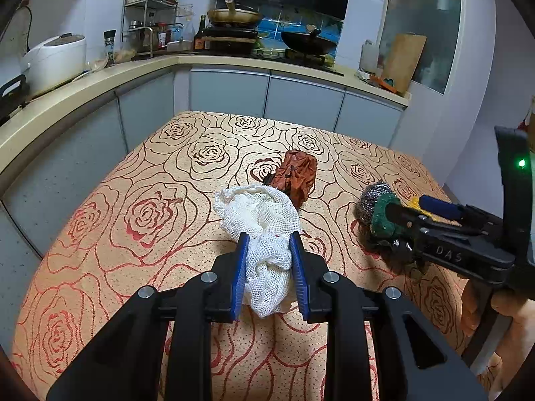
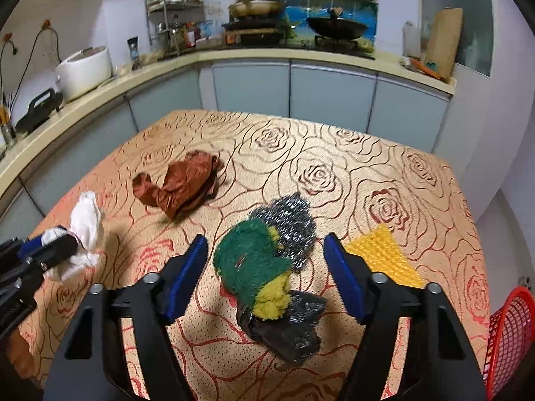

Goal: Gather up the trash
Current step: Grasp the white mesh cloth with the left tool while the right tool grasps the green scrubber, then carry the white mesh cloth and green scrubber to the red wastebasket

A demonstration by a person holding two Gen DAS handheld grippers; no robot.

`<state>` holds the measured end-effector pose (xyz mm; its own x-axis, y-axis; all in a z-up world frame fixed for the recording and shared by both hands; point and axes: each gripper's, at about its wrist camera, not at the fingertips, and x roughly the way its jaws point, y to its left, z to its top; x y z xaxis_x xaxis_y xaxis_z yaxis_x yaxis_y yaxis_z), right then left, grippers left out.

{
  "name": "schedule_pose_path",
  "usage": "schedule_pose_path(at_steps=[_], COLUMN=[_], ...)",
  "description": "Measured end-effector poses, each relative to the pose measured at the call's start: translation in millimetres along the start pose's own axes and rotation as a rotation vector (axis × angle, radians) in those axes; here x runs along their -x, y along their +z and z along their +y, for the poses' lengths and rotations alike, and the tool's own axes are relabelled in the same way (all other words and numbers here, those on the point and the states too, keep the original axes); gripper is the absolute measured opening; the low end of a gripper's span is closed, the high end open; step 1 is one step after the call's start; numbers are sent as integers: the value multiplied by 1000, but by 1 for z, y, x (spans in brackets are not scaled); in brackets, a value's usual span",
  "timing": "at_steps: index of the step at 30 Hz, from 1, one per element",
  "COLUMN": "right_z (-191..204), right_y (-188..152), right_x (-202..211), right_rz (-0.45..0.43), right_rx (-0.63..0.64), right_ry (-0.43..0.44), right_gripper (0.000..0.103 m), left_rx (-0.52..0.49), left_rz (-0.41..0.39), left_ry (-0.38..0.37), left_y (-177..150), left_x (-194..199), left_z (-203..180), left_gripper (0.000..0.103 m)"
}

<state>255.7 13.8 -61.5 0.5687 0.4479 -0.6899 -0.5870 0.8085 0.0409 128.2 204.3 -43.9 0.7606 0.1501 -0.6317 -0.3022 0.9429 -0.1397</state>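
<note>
Mesh (image 1: 264,230), soft and light, is clamped by the left gripper (image 1: 269,267). Sponge (image 2: 254,260), squashy, probably loose, is straddled mid-body by the unclenched right gripper (image 2: 267,274).

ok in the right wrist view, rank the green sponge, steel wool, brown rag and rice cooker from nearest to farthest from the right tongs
1. Green sponge, between the open right tongs.
2. Steel wool, just behind the sponge, touching it.
3. Brown rag, farther back on the left of the table.
4. Rice cooker, on the counter, far left.
</note>
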Motion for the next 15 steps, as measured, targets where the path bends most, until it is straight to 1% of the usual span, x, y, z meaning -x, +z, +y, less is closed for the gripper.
schedule_pose_path(at_steps=[3,5,8,15], right_z=[2,2,2,3], right_y=[-3,-5,-8,-10], right_x=[-3,-4,-1,15], right_rz=[17,28,30,2], right_rx=[6,6,2,-16], right_ry=[8,11,11,17], right_gripper=[54,40,35,33], left_rx=[6,6,1,-5], left_rz=[1,1,-2,-17], left_ry=[3,5,12,20], left_y=[0,-1,-1,0], left_x=[0,1,4,10], left_z=[3,2,1,-1], left_gripper=[24,24,24,24])
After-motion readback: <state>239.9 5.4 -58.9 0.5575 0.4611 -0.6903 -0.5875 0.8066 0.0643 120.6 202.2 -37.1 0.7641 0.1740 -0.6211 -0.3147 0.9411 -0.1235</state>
